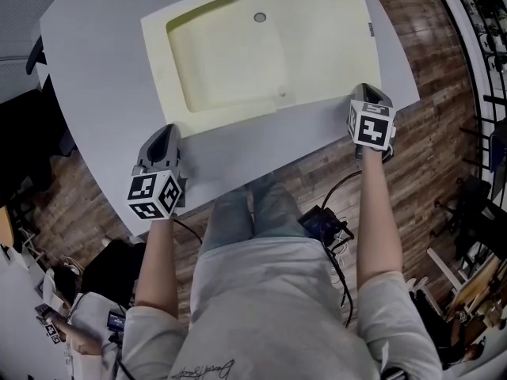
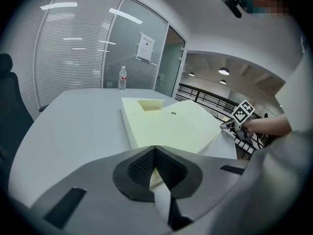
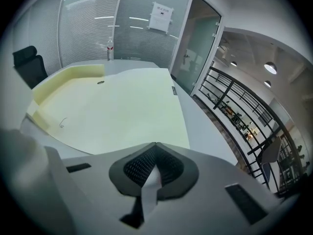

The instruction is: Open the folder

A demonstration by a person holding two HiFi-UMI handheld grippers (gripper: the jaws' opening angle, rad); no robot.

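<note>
- Folder – pale yellow, lying flat on the grey table, towards the table's 12 o'clock side in the head view, with a small round button near its far edge.
- Left tool – clenched, jaws meeting at the tips, right at the folder's 7 o'clock corner; whether it touches the folder I cannot tell.
- Right tool – also clenched, tips together, at the folder's 4 o'clock corner.
- Bottle stands upright at the table's far edge, 11 o'clock of the folder in the left gripper view.
- Black chair stands beside the table, at 10 o'clock in the right gripper view.
</note>
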